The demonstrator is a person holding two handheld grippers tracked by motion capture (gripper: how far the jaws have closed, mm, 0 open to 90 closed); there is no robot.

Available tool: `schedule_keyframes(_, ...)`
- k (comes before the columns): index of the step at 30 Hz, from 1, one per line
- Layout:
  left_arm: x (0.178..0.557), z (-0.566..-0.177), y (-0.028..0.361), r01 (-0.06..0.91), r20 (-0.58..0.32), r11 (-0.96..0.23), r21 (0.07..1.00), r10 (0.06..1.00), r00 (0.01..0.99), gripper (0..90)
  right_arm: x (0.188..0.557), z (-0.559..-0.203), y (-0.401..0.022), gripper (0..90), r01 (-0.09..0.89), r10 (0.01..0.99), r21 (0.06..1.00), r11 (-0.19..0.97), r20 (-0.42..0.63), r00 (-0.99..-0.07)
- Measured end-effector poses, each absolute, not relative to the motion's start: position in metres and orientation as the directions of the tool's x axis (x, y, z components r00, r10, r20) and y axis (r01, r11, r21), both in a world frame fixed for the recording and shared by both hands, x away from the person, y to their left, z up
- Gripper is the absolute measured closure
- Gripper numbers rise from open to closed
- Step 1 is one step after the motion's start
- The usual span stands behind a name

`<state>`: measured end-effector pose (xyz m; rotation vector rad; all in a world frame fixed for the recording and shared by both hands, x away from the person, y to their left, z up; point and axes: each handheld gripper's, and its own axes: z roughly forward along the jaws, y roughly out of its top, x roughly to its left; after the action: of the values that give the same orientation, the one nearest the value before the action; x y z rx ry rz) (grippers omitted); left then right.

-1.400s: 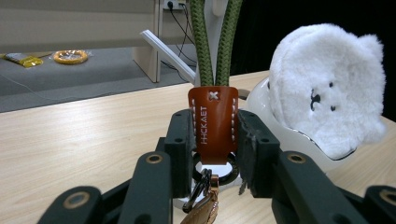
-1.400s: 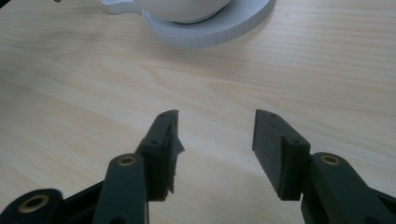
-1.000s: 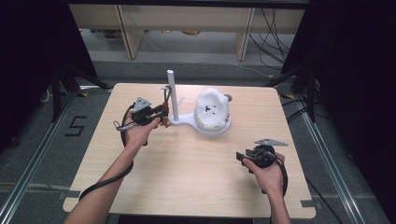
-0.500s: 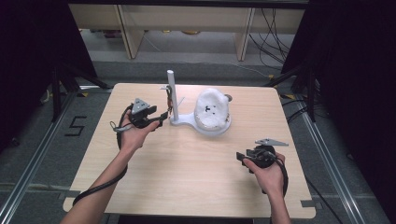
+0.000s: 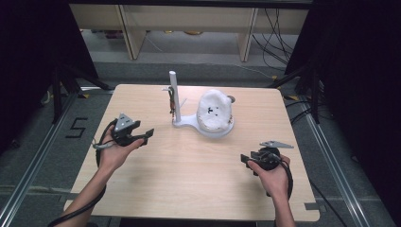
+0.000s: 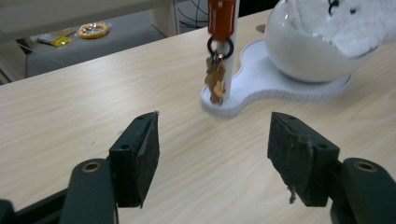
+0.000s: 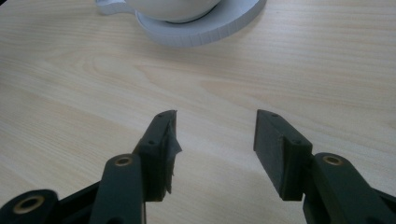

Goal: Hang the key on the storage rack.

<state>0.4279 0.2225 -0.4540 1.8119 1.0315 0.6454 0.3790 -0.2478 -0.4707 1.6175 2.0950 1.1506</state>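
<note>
We hold the left tool [image 5: 147, 135] level above the bench [image 5: 189, 170], near the left edge and well apart from the white stand [image 5: 189, 122]. Its jaws have just been opening and now stand wide, with nothing between them. The right tool [image 5: 244, 159] rests near the right front of the bench, jaws parted and empty.

The keyring [image 6: 217, 70] hangs on the stand's upright post [image 5: 173, 90], from a short peg; an orange tag [image 6: 222, 16] sits above a black ring, and a cluster of brass-coloured keys dangles below it, close to the post's foot. Beside the post, on the same base, sits a round white bowl [image 6: 303, 51] topped with a soft white cover [image 5: 213, 109].

We judge the keyring light, loose and free to swing: the keys are hard metal and slippery, so they will pivot and rattle in a grip. The flat tag or the ring offers the surest hold; pinching the keys themselves invites slippage. The stand looks light as well, so any pull along the peg may drag the base across the bench.
</note>
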Motion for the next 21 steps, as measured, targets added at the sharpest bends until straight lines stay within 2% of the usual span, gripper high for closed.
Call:
schedule_keyframes(8,0.390,-0.478,0.252,0.400,-0.034,-0.170,0.900,0.890,0.455,33.7,0.379,-0.471,-0.247,49.9,0.713,0.902,0.697,0.073,0.259,-0.345)
schedule_keyframes(10,0.382,-0.485,0.254,0.405,-0.039,-0.165,0.900,0.893,0.449,33.6,0.381,-0.474,-0.250,49.9,0.692,0.895,0.714,0.103,0.238,-0.378)
schedule_keyframes(21,0.354,-0.508,0.264,0.384,-0.043,-0.140,0.913,0.901,0.431,33.8,0.381,-0.476,-0.251,49.9,0.706,0.907,0.701,0.104,0.224,-0.357)
